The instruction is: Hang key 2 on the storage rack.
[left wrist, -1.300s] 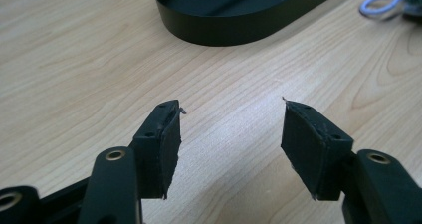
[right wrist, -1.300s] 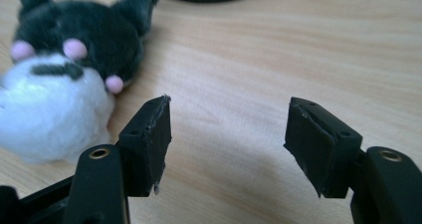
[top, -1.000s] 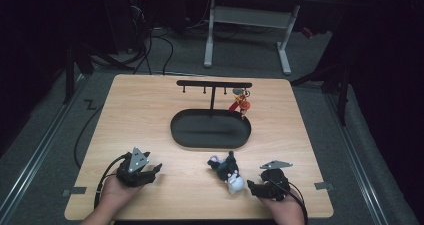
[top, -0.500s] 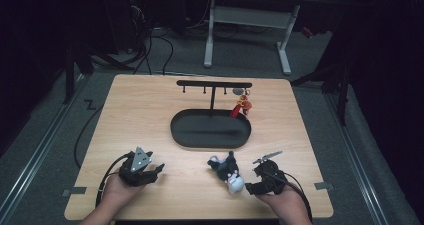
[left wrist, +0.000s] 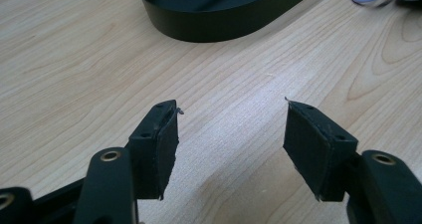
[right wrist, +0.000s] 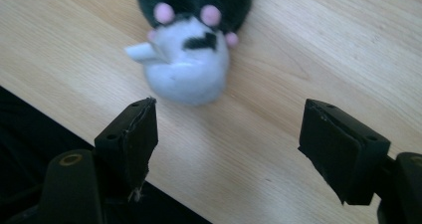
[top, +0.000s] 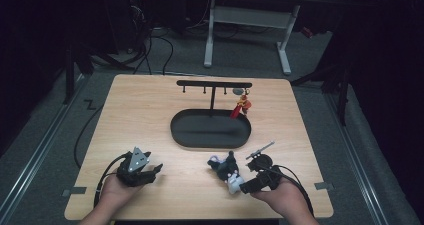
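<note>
In the right gripper view, the jaws of the right gripper (right wrist: pixel 226 144) are held wide apart with nothing between them, above bare wood at the near edge of the table (right wrist: pixel 318 50). The plush toy (right wrist: pixel 191 59) is seen just beyond the jaw tips, toward 11 o'clock of the gap and nearer the left jaw; its white end with a small black mark and pink dots is turned toward the jaws, and its black body runs out of the top of the view. No contact between jaws and toy can be made out.

In the left gripper view, the jaws of the left gripper (left wrist: pixel 231 149) are likewise spread open and empty over the tabletop. The black oval tray (left wrist: pixel 219 22) is seen ahead at 12 o'clock, well apart from them.

From the high view, the right gripper (top: pixel 246 187) is held at about 5 o'clock on the table, just beside the plush toy (top: pixel 227 169), which lies at its 10 o'clock. The left gripper (top: pixel 152 169) is held at about 7 o'clock. The tray (top: pixel 177 132) sits at the table's centre, with a T-shaped black stand (top: pixel 214 85) rising from it. A red charm (top: pixel 241 106) is hung from the right end of the stand's bar.
</note>
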The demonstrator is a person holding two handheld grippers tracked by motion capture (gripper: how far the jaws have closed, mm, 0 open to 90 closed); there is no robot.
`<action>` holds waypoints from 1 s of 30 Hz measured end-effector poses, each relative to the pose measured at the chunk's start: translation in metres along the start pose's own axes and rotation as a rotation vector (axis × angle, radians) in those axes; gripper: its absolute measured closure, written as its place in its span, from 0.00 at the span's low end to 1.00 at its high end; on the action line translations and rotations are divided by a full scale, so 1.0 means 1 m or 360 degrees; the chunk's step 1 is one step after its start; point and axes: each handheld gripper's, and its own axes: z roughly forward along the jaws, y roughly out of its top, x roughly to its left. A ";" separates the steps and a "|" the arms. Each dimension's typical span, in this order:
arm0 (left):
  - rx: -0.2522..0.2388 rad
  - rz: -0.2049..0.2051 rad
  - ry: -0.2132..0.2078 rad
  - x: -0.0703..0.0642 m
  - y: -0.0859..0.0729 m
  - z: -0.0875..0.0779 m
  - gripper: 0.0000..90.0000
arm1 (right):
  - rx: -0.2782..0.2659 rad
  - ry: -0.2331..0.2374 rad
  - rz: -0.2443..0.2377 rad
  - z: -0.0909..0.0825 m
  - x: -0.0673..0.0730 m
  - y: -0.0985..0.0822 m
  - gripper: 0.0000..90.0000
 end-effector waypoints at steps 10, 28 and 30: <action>0.0006 0.0002 -0.0010 0.000 -0.001 -0.001 0.43 | 0.0070 0.0043 -0.0047 0.018 0.019 0.020 0.22; -0.0001 0.0005 -0.0032 -0.001 -0.001 -0.001 0.43 | 0.0123 0.0057 -0.0089 0.057 0.014 0.040 0.49; -0.0011 0.0009 -0.0032 -0.001 -0.001 -0.002 0.43 | 0.0125 0.0053 -0.0072 0.057 0.016 0.040 0.51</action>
